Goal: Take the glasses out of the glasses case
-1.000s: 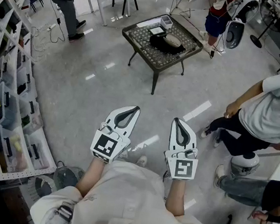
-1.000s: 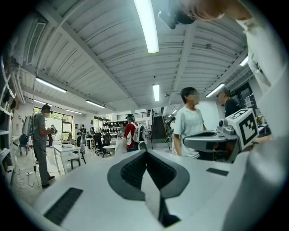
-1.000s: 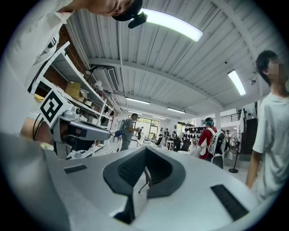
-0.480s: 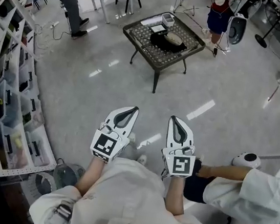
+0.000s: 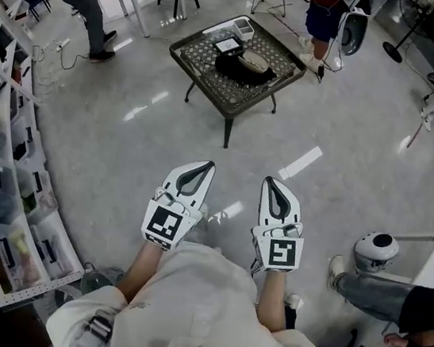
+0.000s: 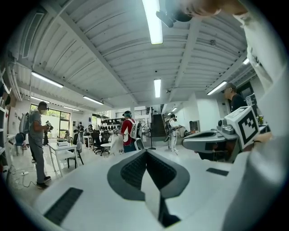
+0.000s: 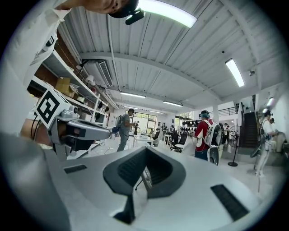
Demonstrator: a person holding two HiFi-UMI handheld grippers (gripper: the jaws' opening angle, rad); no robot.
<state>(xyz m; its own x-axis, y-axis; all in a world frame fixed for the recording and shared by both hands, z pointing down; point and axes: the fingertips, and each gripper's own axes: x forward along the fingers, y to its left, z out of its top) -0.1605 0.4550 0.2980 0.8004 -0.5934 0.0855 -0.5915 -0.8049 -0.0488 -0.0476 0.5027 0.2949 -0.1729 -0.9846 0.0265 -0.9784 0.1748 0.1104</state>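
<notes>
Polished pale grey flooring (image 5: 125,140) fills most of the head view, with white shelving stocked with clear plastic bins (image 5: 8,179) along the left edge and several other persons working at the far side of the room. A square dark metal table with a lattice top (image 5: 188,51) stands well ahead of the operator, with open floor between. On that top lies a beige oval glasses case (image 5: 255,59), resting against a crumpled black cloth or pouch (image 5: 233,68); whether the case lid is open cannot be determined at this range. The case lies straight ahead, roughly on the centre line between the two tools, so neither one is clearly the nearer. Its long axis appears to run across the line of approach, slanting slightly. The left gripper (image 5: 203,168) and the right gripper (image 5: 271,183) are held side by side close to the torso, both pointing forward toward the table. Each gripper view shows the two jaws pressed together with nothing between them. Judgement: the task has not started; the operator must first reach the table and part the jaws before contact with the case is possible.
</notes>
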